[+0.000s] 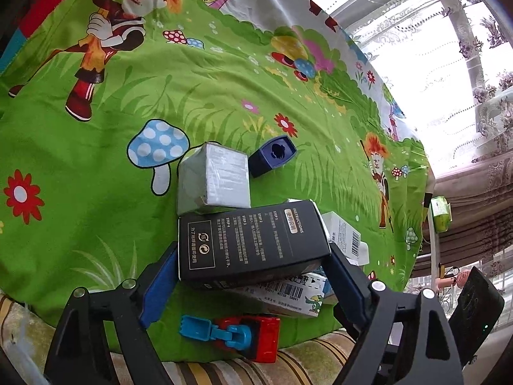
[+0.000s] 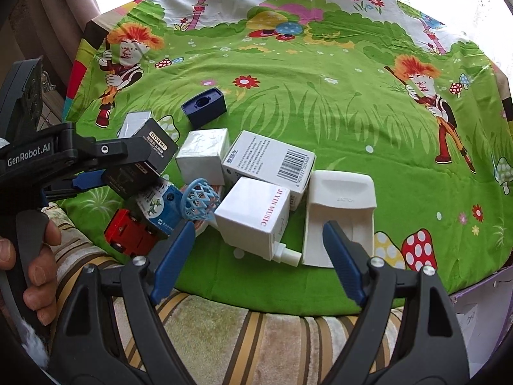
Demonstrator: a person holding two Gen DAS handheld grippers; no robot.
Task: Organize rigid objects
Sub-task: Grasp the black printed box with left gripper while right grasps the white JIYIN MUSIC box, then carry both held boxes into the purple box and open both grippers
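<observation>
The left tongs point(image 1: 253, 256) pinch the black box point(image 1: 250, 240) above the red toy point(image 1: 253, 337). The right tongs point(image 2: 259, 240) hang spread over the white box point(image 2: 253, 215).

The black box point(image 1: 253, 240) with white instruction text lies tilted on top of the other boxes; under it is a carton with a barcode point(image 1: 288, 292); behind it stands a grey-white box point(image 1: 213, 178); a dark blue cap point(image 1: 272, 155) lies apart on the cloth; a red and blue toy truck point(image 1: 237, 333) lies near the cloth's edge; a white box printed JIYIN MUSIC point(image 2: 253, 215) leans beside a white plastic holder point(image 2: 340, 215).
</observation>
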